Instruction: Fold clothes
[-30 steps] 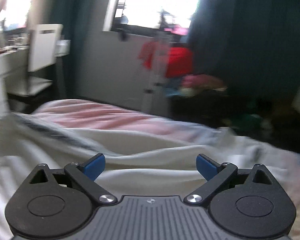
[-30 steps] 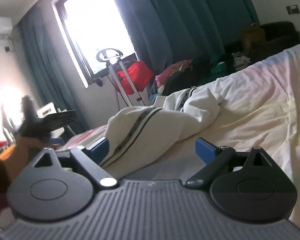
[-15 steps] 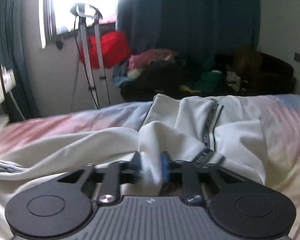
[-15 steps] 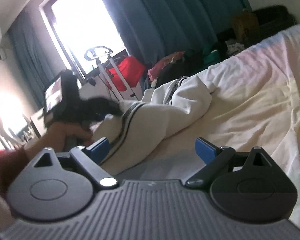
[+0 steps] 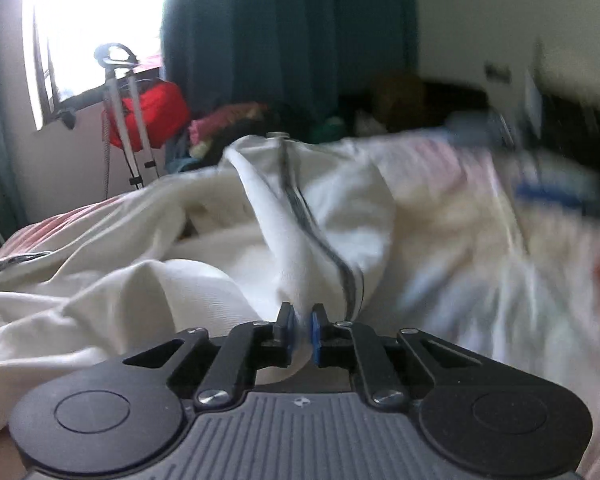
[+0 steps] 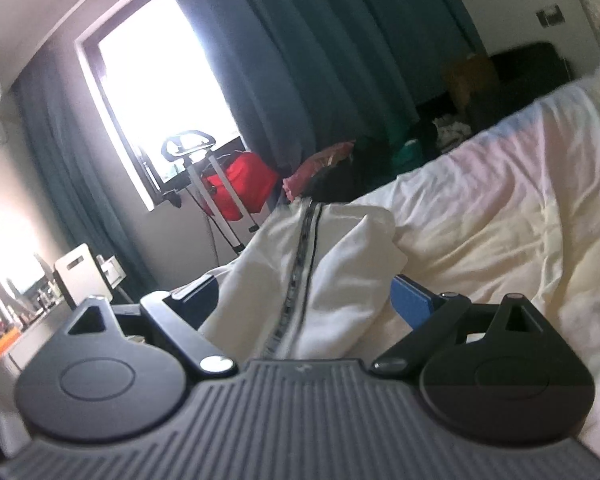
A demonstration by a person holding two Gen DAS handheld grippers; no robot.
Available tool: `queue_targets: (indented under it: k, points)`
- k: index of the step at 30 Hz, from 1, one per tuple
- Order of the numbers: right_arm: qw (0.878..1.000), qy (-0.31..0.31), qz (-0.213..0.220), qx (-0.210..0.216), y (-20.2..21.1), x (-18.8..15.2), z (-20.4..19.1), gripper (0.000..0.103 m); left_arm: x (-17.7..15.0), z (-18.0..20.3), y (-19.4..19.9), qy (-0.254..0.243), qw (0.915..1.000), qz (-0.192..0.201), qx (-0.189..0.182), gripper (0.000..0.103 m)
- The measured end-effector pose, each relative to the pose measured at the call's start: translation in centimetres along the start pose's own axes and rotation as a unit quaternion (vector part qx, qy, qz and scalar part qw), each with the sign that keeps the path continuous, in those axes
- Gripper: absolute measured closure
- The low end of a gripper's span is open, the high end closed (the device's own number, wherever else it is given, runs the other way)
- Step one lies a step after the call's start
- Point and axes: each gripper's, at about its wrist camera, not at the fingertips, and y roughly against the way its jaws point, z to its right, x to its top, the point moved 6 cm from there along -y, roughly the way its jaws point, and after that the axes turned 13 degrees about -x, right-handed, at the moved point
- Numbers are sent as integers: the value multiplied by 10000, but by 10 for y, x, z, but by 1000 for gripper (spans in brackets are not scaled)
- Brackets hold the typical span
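Note:
A white garment with a dark striped trim (image 5: 312, 216) lies rumpled on the bed. My left gripper (image 5: 301, 334) is shut on a fold of it near the trim. In the right wrist view the same white garment (image 6: 328, 264) rises between my right gripper's open blue fingers (image 6: 410, 300). My right gripper (image 6: 304, 296) is open, with the cloth lying in the gap between its jaws. My right gripper also shows as a blur at the right edge of the left wrist view (image 5: 560, 192).
The bed has a cream and pink sheet (image 6: 500, 216). Beyond it are a red bag on a metal stand (image 5: 148, 116), a pile of clothes (image 5: 228, 124), dark teal curtains (image 6: 340, 60), a bright window (image 6: 156, 88) and a white chair (image 6: 80, 276).
My left gripper was open, then closed on the white garment and pulled it. My right gripper moved in until the garment sits between its open fingers.

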Motion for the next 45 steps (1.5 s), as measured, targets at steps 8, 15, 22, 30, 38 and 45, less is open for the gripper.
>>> queue_targets:
  k: [8,15,22,30,38,45]
  points:
    - [9993,245,-127,234,34,-5,-8,9,-10,-2,45,110,9975,699,58,48]
    - [9974,519,-411,281,35,-14,-22,9,-10,-29,98,1117,9864,1179,239,26]
    - [9942,504,-886,357,11,-26,-37,9,-9,-75,130,1784,9707,1551,439,20]
    - [9883,890,-1161,429,-90,-8,-111,9,-29,-141,118,2036,9659,1237,1010,20]
    - [9863,1232,-1100,46,-245,7,-176,9,-53,-199,87,2455,9543,952,1413,19]
    - [9695,1506,-1831,-630,-342,-9,-184,11,-63,-228,66,2605,9455,947,1709,22]
